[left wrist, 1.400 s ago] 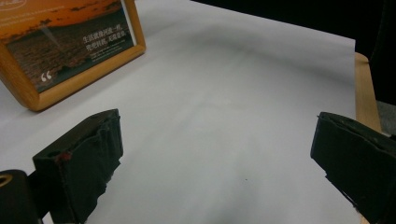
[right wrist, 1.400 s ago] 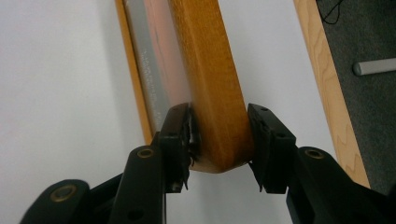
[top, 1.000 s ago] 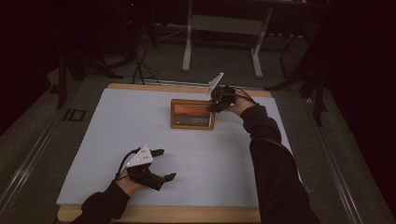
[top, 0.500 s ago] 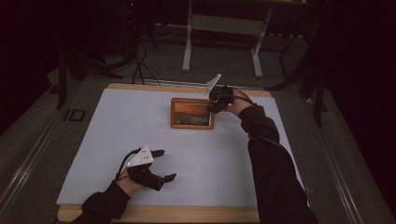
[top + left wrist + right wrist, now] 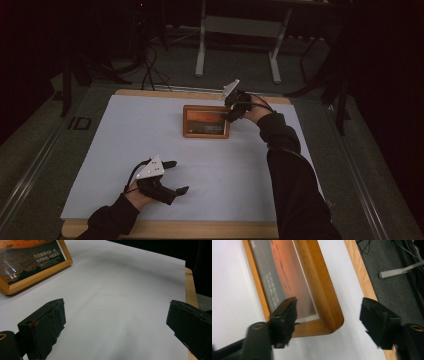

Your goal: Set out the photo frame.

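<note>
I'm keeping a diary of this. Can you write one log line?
right tongs: open, straddling picture frame corner | left tongs: open, idle over white sheet

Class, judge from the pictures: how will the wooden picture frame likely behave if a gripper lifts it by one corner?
The frame looks rigid: thick wood rails, so it probably won't flex. Its rounded, smooth corner may slip between the right gripper's open jaws. The glossy front suggests glazing, so it is likely fragile if dropped, and could swing when held by one corner.
</note>
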The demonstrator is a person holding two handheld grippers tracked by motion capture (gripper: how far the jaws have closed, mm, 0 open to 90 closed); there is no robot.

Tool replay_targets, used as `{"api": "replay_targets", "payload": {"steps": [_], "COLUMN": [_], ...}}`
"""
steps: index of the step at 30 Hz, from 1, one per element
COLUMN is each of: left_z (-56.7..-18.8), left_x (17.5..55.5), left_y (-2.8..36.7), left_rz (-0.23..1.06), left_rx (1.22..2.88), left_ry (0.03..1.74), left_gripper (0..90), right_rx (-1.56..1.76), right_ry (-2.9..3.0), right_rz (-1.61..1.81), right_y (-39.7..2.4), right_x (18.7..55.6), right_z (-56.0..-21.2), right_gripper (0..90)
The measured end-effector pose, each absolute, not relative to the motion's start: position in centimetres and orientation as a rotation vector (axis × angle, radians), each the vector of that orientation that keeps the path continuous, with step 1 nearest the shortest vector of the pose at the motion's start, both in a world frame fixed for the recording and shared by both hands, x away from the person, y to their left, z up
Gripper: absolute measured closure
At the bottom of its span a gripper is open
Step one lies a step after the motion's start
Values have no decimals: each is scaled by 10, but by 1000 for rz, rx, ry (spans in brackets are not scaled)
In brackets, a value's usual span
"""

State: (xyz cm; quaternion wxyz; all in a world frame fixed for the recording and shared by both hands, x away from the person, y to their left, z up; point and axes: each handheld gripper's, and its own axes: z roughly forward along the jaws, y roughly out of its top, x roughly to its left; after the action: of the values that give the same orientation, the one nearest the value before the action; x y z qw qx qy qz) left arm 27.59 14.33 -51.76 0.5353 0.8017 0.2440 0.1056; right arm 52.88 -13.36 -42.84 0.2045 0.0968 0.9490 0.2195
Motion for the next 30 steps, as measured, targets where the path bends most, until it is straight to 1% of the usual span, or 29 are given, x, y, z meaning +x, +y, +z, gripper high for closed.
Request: {"api": "replay_targets", "payload": {"steps": [1, 3, 5, 7, 13, 17, 22, 23, 25, 29, 30], "left_z": [-518, -518, -518, -517, -517, -517, -516, -516, -516, -516, -516], "left_x": [276, 276, 276, 276, 276, 275, 276, 276, 276, 275, 276], "left_y": [143, 143, 143, 143, 143, 142, 144, 144, 144, 143, 143], "left_rz": [253, 251, 253, 258, 262, 262, 264, 262, 264, 262, 264], "left_rx": [1910, 1911, 1910, 1908, 1914, 1912, 1909, 1909, 1910, 1910, 1913], "left_ry": [581, 584, 584, 583, 581, 583, 587, 588, 589, 586, 587], "left_gripper": [29, 29, 29, 29, 29, 29, 28, 29, 29, 28, 29], "right_rx": [268, 280, 304, 342, 407, 412, 427, 433, 436, 452, 475], "right_ry": [2646, 2627, 2620, 2629, 2618, 2609, 2571, 2552, 2545, 2541, 2550], "right_rz": [622, 649, 692, 774, 909, 929, 977, 1008, 1026, 1079, 1099], "right_y": [-134, -136, -138, -141, -149, -152, -160, -164, -165, -176, -180], "right_x": [527, 522, 518, 512, 493, 484, 465, 455, 452, 437, 431], "right_z": [-426, -423, -419, -417, -416, -419, -426, -430, -431, -443, -451], "right_gripper": [298, 254, 247, 197, 150, 146, 145, 145, 145, 145, 145]}}
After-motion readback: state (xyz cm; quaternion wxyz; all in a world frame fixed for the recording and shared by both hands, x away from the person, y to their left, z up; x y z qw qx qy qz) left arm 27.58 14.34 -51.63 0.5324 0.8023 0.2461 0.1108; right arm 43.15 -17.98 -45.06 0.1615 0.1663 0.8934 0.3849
